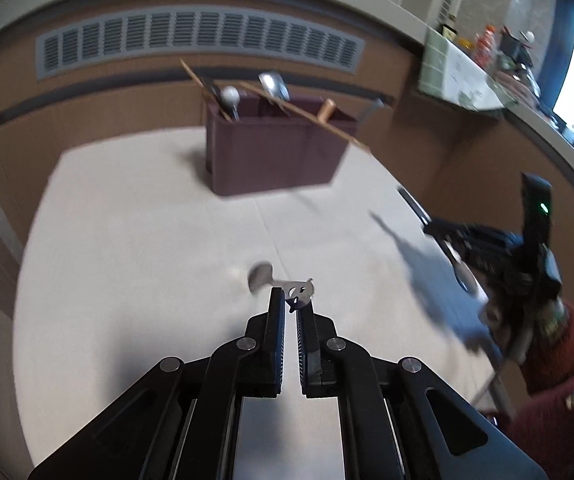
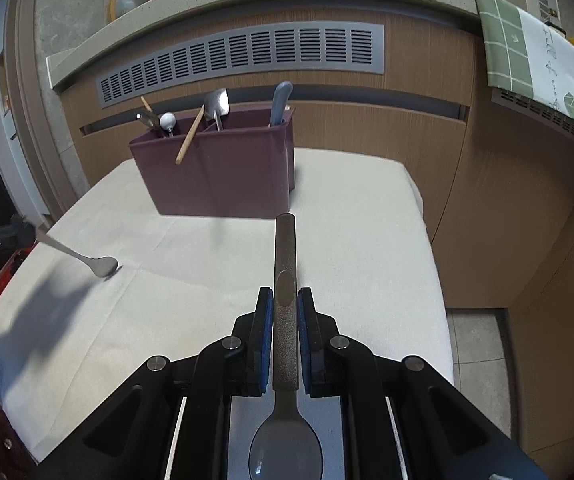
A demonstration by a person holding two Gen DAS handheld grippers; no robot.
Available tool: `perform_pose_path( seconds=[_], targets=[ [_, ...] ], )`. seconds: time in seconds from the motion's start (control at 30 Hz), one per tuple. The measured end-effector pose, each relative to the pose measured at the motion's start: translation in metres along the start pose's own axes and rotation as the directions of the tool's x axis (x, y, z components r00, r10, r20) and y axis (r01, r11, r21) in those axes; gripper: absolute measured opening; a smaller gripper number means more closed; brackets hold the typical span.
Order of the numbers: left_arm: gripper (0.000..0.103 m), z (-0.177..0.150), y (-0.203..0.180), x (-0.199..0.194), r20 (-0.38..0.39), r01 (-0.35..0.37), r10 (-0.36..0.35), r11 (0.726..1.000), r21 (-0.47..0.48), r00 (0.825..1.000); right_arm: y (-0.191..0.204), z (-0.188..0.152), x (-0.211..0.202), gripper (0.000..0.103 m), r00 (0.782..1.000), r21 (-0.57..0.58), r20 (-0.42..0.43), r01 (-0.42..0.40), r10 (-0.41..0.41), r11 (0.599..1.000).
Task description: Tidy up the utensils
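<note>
A dark maroon utensil caddy [image 1: 275, 152] [image 2: 223, 172] stands at the far side of the white cloth-covered table [image 1: 147, 220], holding spoons, wooden chopsticks and a blue-handled utensil [image 2: 281, 102]. My left gripper [image 1: 291, 300] is shut on a small metal spoon [image 1: 261, 276] by its flat decorated handle, bowl pointing left above the cloth. My right gripper [image 2: 285, 300] is shut on a large dark grey spoon [image 2: 285, 264], handle pointing toward the caddy and bowl back between the arms. The small spoon [image 2: 105, 266] also shows in the right wrist view at left.
A wooden wall with a grey vent grille [image 2: 243, 56] runs behind the table under a stone ledge. A green checked cloth [image 2: 527, 52] hangs at the right. The table's right edge drops to a tiled floor [image 2: 475, 344]. A red sleeve [image 1: 559, 400] shows at right.
</note>
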State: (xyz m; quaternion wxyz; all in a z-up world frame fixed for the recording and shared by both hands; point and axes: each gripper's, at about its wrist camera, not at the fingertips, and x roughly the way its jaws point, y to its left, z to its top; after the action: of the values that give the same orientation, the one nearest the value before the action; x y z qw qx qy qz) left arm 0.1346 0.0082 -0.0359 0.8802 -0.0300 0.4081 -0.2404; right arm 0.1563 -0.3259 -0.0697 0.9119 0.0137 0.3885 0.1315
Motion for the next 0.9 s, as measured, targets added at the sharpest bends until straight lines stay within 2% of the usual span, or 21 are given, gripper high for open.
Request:
perform_pose_path(
  seconds=[0.1,0.2,0.23,0.33,0.37,0.47,0.57,0.7,0.8,0.9],
  targets=[
    [0.012,-0.02,0.007,-0.001,-0.066,0.067,-0.069,0.997,-0.035,0.995,-0.004,-0.004,0.003,0.01,1.0,0.006,-0.014,0.002,-0.002,1.0],
    [0.029,-0.032,0.01,0.003,-0.108,0.057,-0.062,0.997,-0.044,0.992,-0.004,-0.009,0.008,0.01,0.999,0.011,-0.038,0.003,-0.003,1.0],
    [0.031,-0.034,0.009,0.004,-0.117,0.059,-0.064,0.997,-0.049,0.991,-0.003,-0.011,0.009,0.01,0.999,0.009,-0.045,0.006,-0.005,1.0],
    [0.034,-0.031,0.007,0.012,-0.142,0.082,-0.091,0.994,-0.067,0.986,-0.001,-0.015,0.013,0.011,0.997,0.006,-0.077,0.0,0.001,1.0],
    [0.034,-0.029,0.004,0.015,-0.158,0.113,-0.123,0.991,-0.071,0.98,-0.001,-0.016,0.016,0.012,0.995,0.006,-0.096,-0.008,0.009,1.0],
    [0.034,-0.025,-0.005,0.017,-0.184,0.147,-0.152,0.988,-0.039,0.971,-0.002,-0.019,0.021,0.013,0.99,0.013,-0.139,-0.037,0.039,0.999],
    [0.034,-0.025,-0.007,0.017,-0.187,0.099,-0.101,0.995,-0.023,0.977,-0.001,-0.025,0.019,0.013,0.988,0.001,-0.147,-0.044,0.043,0.999],
    [0.034,-0.02,0.007,0.029,-0.166,-0.041,0.027,0.996,-0.084,0.986,0.0,-0.027,0.021,0.013,0.987,-0.029,-0.154,-0.04,0.035,0.999],
    [0.034,-0.015,0.016,0.041,-0.152,-0.152,0.13,0.978,-0.143,0.98,0.001,-0.022,0.029,0.013,0.985,-0.054,-0.17,-0.042,0.032,0.998],
    [0.035,-0.009,0.02,0.052,-0.141,-0.194,0.168,0.961,-0.196,0.976,0.002,-0.014,0.041,0.013,0.98,-0.064,-0.196,-0.045,0.032,0.997]
  ],
)
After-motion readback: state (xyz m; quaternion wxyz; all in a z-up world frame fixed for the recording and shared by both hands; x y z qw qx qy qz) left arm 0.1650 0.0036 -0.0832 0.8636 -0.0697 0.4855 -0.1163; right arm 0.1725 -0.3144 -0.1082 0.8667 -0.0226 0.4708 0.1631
